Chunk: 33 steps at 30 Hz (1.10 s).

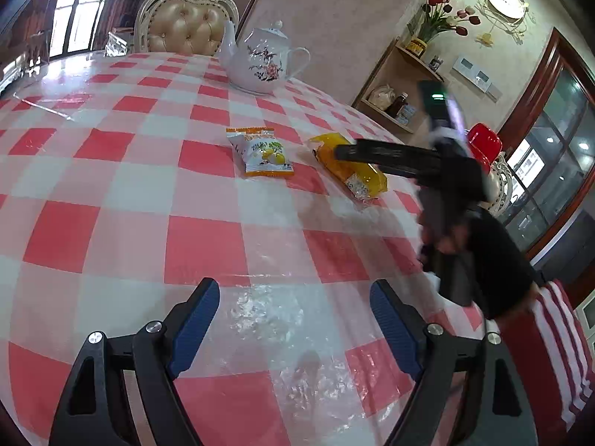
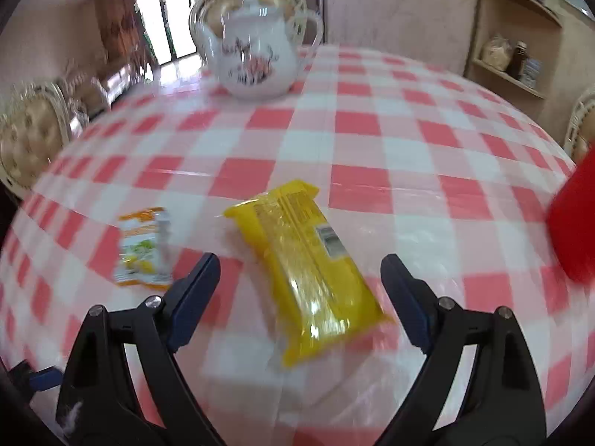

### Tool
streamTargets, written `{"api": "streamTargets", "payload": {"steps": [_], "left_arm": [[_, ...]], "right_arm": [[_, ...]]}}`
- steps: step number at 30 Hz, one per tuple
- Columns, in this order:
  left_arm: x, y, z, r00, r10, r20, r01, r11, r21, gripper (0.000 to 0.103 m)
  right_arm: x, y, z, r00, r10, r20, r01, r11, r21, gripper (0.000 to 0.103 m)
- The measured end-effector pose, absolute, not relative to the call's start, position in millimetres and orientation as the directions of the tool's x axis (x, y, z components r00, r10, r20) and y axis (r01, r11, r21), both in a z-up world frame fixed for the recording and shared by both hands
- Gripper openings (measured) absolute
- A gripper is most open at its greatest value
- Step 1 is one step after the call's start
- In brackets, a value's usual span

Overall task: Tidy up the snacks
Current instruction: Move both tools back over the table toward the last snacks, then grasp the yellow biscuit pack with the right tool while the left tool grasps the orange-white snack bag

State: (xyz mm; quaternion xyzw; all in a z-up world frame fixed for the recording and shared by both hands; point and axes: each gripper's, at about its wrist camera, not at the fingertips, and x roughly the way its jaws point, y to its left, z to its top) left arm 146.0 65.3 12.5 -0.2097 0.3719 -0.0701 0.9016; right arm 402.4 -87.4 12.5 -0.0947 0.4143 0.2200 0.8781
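Observation:
A yellow snack pack [image 2: 308, 271] lies on the red-and-white checked table, between the open fingers of my right gripper [image 2: 300, 265], which hovers just above it without touching. It also shows in the left wrist view [image 1: 357, 178], partly under the right gripper's fingers [image 1: 346, 152]. A small orange-and-white snack bag [image 1: 262, 152] lies to its left; it also shows in the right wrist view [image 2: 145, 249]. My left gripper [image 1: 293, 293] is open and empty over bare tablecloth, well short of both snacks.
A white flowered teapot [image 1: 266, 59] stands at the table's far side, also in the right wrist view [image 2: 256, 55]. A red container [image 2: 574, 223] sits at the right table edge. Ornate chairs [image 1: 186, 22] surround the table. A shelf [image 1: 401, 85] stands by the wall.

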Motion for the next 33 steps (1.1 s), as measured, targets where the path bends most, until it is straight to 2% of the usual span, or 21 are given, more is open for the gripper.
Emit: {"api": "streamTargets", "payload": {"steps": [3, 4, 5, 9, 16, 20, 25, 29, 33], "left_arm": [[146, 69, 12, 0.711, -0.290, -0.641, -0.035, 0.896, -0.444, 0.084], [147, 69, 12, 0.709, -0.294, -0.641, -0.038, 0.892, -0.450, 0.084], [147, 70, 11, 0.709, -0.294, -0.641, -0.040, 0.891, -0.453, 0.084], [148, 74, 10, 0.707, -0.294, -0.643, -0.061, 0.881, -0.469, 0.084], [149, 72, 8, 0.702, -0.268, -0.660, -0.083, 0.890, -0.449, 0.084], [152, 69, 9, 0.698, -0.233, -0.677, -0.101, 0.904, -0.415, 0.084], [191, 63, 17, 0.706, -0.073, -0.704, -0.199, 0.934, -0.296, 0.084], [244, 67, 17, 0.682, -0.012, -0.731, -0.295, 0.911, -0.290, 0.084], [305, 57, 8, 0.610, 0.077, -0.789, -0.369, 0.908, -0.196, 0.084]], "right_arm": [[403, -88, -5, 0.515, 0.301, -0.803, -0.473, 0.881, 0.026, 0.085], [396, -90, -6, 0.521, 0.301, -0.799, -0.482, 0.876, 0.016, 0.062], [382, -94, -6, 0.520, 0.317, -0.793, -0.506, 0.862, 0.012, 0.054], [311, -124, 12, 0.536, 0.365, -0.761, -0.511, 0.858, 0.052, 0.052], [158, -169, 20, 0.614, 0.289, -0.734, -0.365, 0.929, 0.061, 0.052], [95, -183, 10, 0.640, 0.305, -0.705, -0.283, 0.947, 0.153, 0.051], [81, -176, 14, 0.668, 0.266, -0.695, -0.270, 0.957, 0.107, 0.051], [83, -177, 15, 0.663, 0.277, -0.696, -0.273, 0.955, 0.119, 0.051], [87, -181, 14, 0.655, 0.293, -0.697, -0.268, 0.952, 0.149, 0.051]]}}
